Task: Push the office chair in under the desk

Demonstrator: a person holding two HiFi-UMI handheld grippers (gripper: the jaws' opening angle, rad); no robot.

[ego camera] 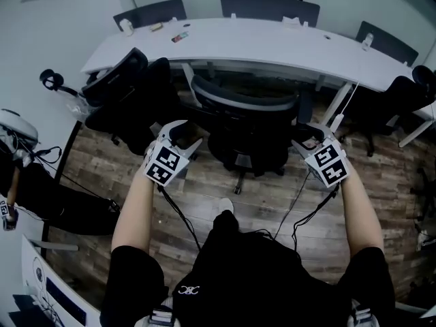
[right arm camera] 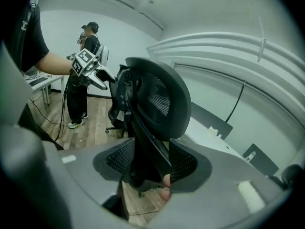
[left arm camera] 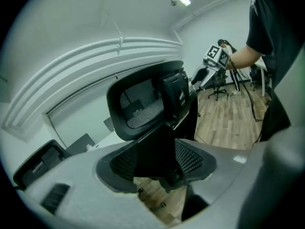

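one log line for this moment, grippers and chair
left gripper: open, office chair frame between fingers | right gripper: open, same | office chair: at desk, backrest facing away from it

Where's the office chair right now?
In the head view the office chair sits mid-frame against the near edge of the white desk, between the left gripper and the right gripper, with another black chair to its left.

Office chair point(ego camera: 248, 131) of black woven mesh, matt plastic frame; desk point(ego camera: 272, 43) smooth, white, faintly glossy; floor point(ego camera: 204, 182) of matt wood-grain planks
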